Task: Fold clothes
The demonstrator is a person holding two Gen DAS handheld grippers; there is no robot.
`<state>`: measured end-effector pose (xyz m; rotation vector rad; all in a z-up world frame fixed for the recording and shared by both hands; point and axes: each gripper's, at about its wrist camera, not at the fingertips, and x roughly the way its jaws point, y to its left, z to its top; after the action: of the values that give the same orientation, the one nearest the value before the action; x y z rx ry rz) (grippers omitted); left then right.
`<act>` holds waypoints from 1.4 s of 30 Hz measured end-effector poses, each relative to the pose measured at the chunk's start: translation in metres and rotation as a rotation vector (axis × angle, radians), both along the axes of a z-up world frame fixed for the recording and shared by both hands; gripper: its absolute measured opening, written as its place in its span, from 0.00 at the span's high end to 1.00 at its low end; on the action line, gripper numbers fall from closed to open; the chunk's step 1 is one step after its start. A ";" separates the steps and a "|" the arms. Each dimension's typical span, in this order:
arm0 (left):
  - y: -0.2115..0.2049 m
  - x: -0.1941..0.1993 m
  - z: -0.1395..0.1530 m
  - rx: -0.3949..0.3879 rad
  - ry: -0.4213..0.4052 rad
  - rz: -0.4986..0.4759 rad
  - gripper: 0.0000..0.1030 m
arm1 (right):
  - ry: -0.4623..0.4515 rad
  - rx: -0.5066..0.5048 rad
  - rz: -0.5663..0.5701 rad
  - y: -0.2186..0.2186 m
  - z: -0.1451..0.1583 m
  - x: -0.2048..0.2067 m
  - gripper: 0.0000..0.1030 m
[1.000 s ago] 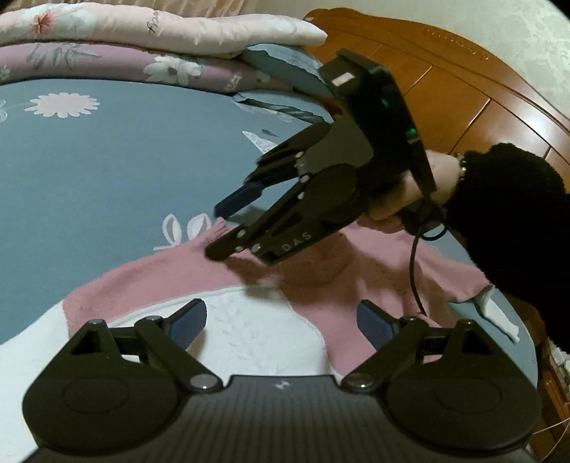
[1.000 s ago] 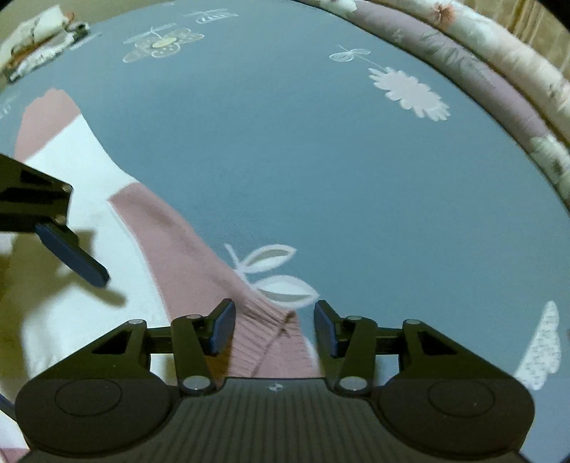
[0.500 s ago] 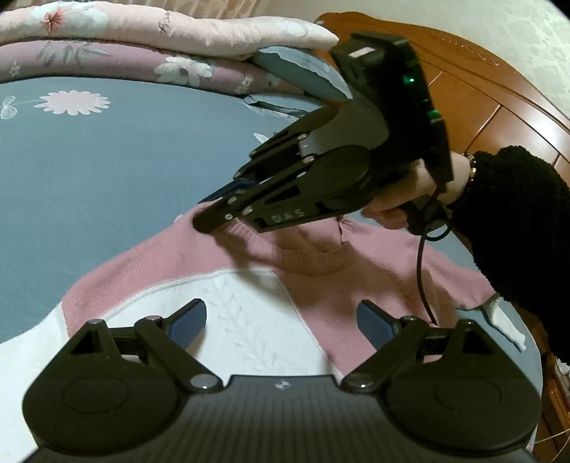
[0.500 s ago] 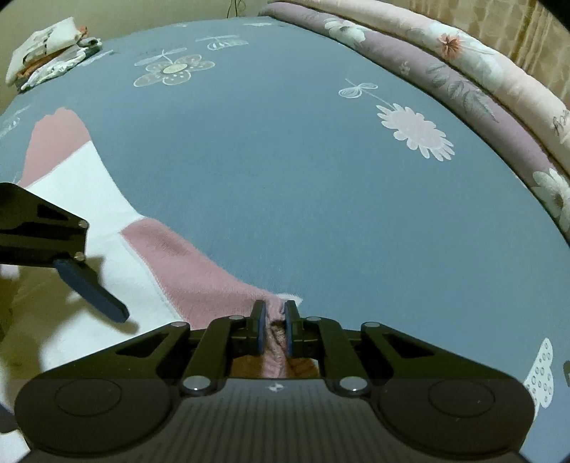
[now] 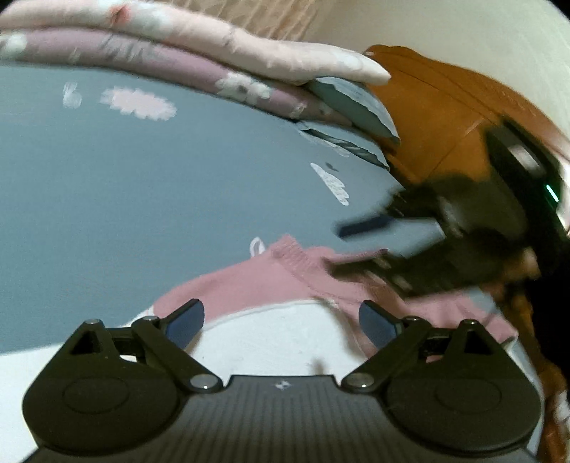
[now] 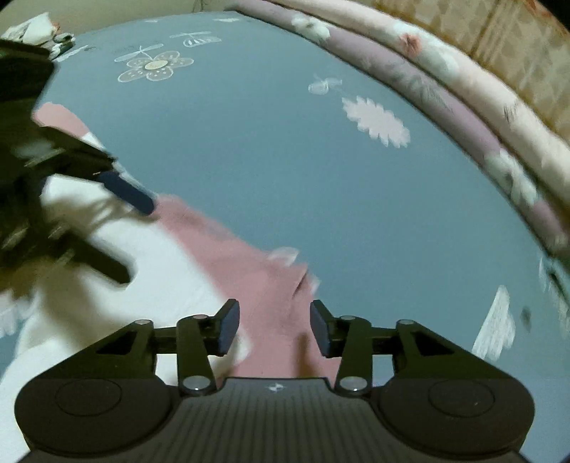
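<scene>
Half a second ago my right gripper (image 6: 274, 327) was pinched tight on the pink sleeve (image 6: 245, 263); now its jaws are opening and it has lifted clear, the cuff lying loose on the bed below and between the pads, not gripped. In the left wrist view that same gripper has swung off to the right edge, blurred with motion, where earlier it hung over the neckline.

My left gripper (image 5: 281, 320) is spread wide with nothing between its fingers, hanging low over the white chest panel (image 5: 270, 345) of the sweater (image 5: 249, 281). I judge it is held open there ready to take the next hold, likely a shoulder or hem.

The sweater lies flat on the blue flowered sheet (image 6: 285, 160), front up, pink yoke and collar pointing toward the wooden headboard (image 5: 438, 117), one sleeve stretched out along the sheet. I read that as a sleeve just laid straight so the fold comes out square.

Further out, folded quilts (image 5: 178, 60) are stacked along the bed's far edge, well apart from the work. A small heap of cloth (image 6: 39, 25) sits at the far corner.
</scene>
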<state>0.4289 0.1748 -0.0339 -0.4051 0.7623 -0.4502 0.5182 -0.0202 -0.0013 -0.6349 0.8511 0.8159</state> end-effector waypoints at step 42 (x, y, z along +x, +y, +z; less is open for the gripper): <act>0.020 0.004 -0.005 0.094 0.068 0.104 0.05 | 0.173 0.087 -0.491 -0.042 -0.063 -0.038 0.00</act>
<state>0.4330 0.1951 -0.0385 -0.3723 0.8209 -0.3030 0.4804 -0.0624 -0.0648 -0.2594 1.0682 0.4612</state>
